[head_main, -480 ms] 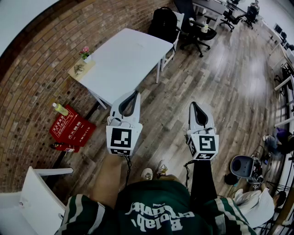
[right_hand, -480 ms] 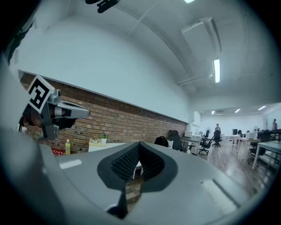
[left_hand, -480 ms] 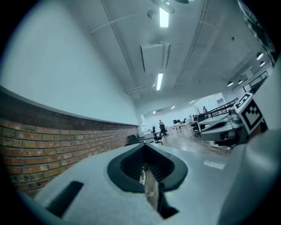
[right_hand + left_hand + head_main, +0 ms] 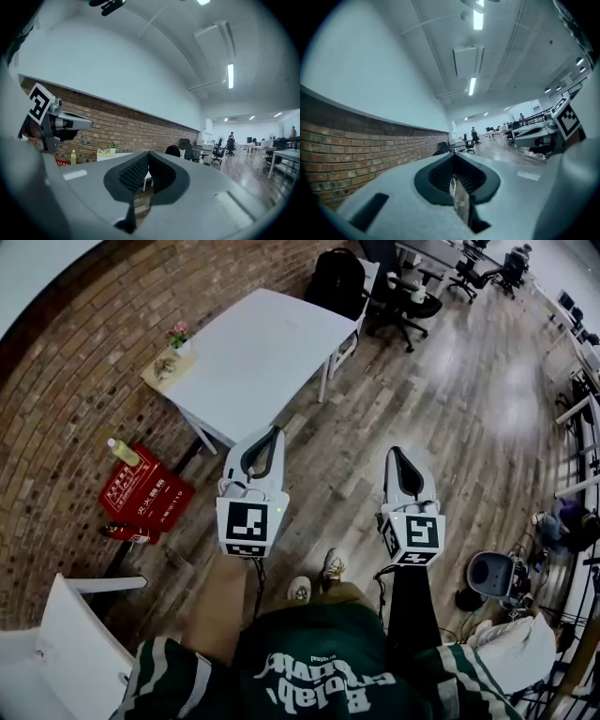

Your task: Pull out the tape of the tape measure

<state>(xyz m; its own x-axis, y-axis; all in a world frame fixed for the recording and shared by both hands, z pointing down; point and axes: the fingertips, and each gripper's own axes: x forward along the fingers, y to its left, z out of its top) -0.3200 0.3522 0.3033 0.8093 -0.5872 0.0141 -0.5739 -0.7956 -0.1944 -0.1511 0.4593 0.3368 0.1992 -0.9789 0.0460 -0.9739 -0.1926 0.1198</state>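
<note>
Not started; no tape measure in view. Holding left gripper and right gripper level, pressed together, empty. Next: likely toward table at eleven o'clock.

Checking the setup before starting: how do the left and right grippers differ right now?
The left gripper ends beside the table corner; the right gripper ends over the floor. The left cube carries a different marker pattern from the right cube. Both grippers are shut, empty and level; no tape measure shows.
</note>
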